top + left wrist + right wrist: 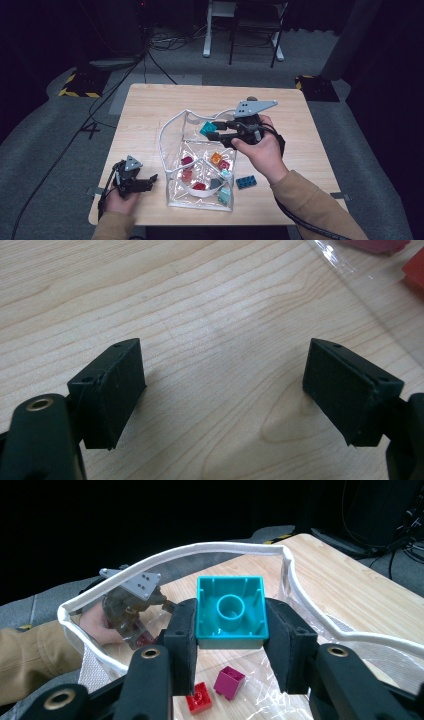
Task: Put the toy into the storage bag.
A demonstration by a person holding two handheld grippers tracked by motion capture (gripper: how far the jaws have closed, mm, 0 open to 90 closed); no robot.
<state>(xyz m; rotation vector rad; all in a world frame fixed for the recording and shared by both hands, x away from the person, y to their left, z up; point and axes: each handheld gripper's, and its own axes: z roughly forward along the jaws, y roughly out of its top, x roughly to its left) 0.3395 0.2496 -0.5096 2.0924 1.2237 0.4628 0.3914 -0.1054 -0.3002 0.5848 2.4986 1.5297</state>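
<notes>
Right gripper (230,630) clamped teal brick (231,611) above clear pouch (172,125), centre frame, already holding several; blue brick (246,182) remained outside; left gripper (225,390) gaped empty.

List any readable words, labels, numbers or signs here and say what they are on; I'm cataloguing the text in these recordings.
None can be read.
The teal brick held by the right gripper shows bare plastic, without lettering.
The clear bag, the bricks inside it and the blue brick show no print.
The yellow-and-black striped plates on the floor carry a pattern, not words.
</notes>
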